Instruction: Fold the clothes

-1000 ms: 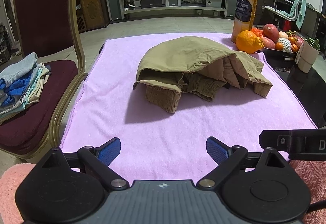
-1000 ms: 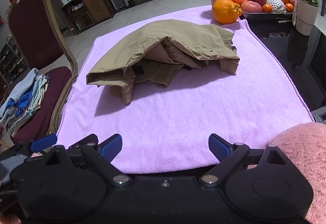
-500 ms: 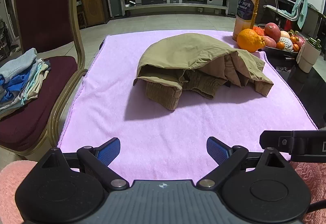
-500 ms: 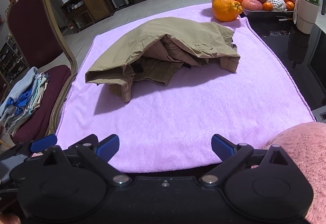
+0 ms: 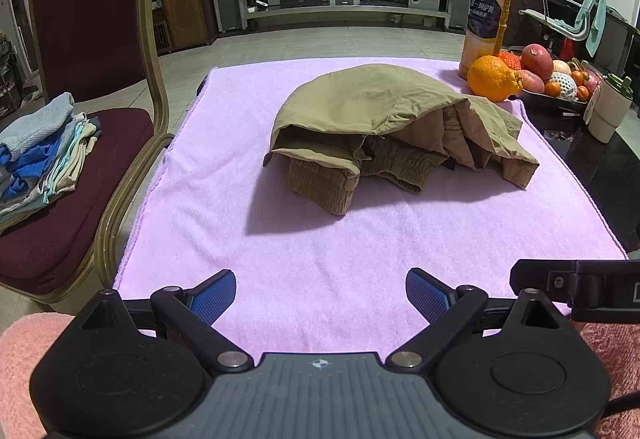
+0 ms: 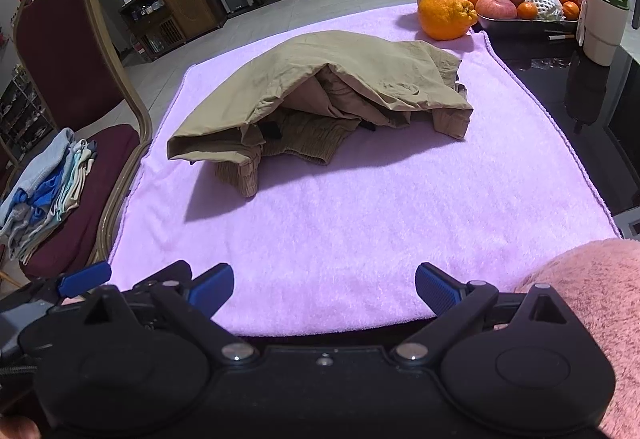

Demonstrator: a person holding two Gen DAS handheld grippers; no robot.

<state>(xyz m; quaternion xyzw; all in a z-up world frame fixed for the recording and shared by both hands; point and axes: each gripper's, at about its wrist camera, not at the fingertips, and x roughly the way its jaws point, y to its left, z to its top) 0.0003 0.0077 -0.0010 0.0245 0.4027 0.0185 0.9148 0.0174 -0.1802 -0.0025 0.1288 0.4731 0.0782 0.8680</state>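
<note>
Lay crumpled in a heap: khaki jacket (image 5: 384, 115), ribbed cuff (image 5: 320, 187) jutting toward the near side, mid-way across the pink towel (image 5: 320, 247). Hovered over the towel's near edge, well short of the heap: left gripper (image 5: 320, 295) and right gripper (image 6: 324, 289), fingers spread wide, nothing held. Best pinched at cuff and hem, then drawn out flat before any crease; kept clear of the orange (image 5: 494, 77) at the towel's far corner.

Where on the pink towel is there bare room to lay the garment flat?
The pink towel is bare between the khaki garment and both open grippers, and along its chair-side edge. Crowded: the far corner by the orange and juice bottle.
</note>
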